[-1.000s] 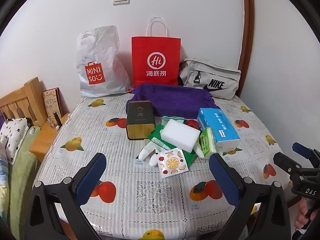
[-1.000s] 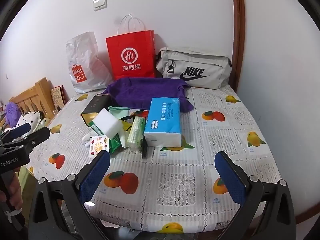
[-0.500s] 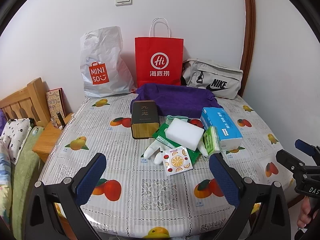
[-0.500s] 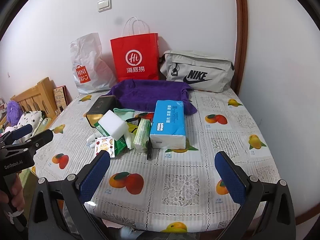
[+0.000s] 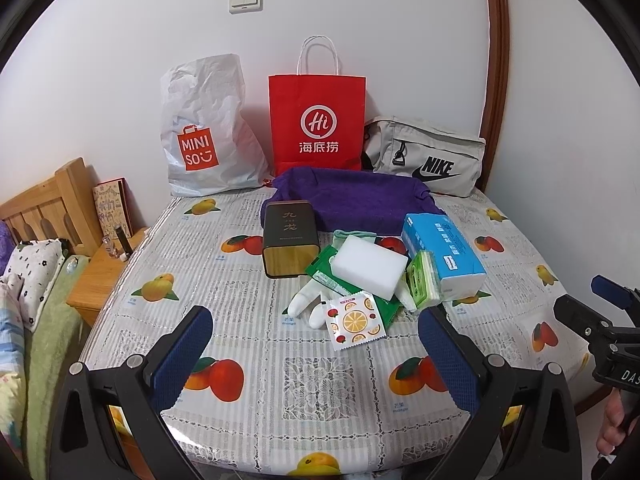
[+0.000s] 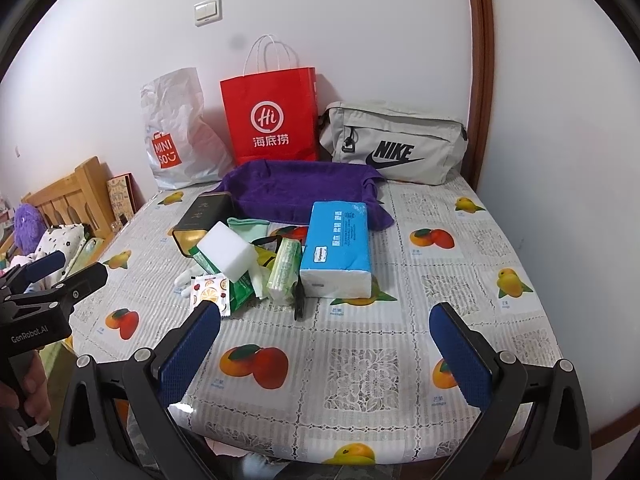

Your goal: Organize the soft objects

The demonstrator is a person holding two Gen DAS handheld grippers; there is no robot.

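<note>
Purple cloth bin [image 5: 352, 196] sits behind the sponge [image 5: 370, 264].

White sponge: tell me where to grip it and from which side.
Grip the sponge across its two long side faces, coming down from above. It lies flat on top of the green packets with its upper face clear, and the open left claw looks wide enough to span it.

Bare tablecloth [image 5: 312, 376] lies just ahead of both grippers; beyond it the white sponge [image 5: 370, 260], tissue pack [image 5: 444, 256] and dark tin [image 5: 290, 240] crowd together, bags behind.
</note>
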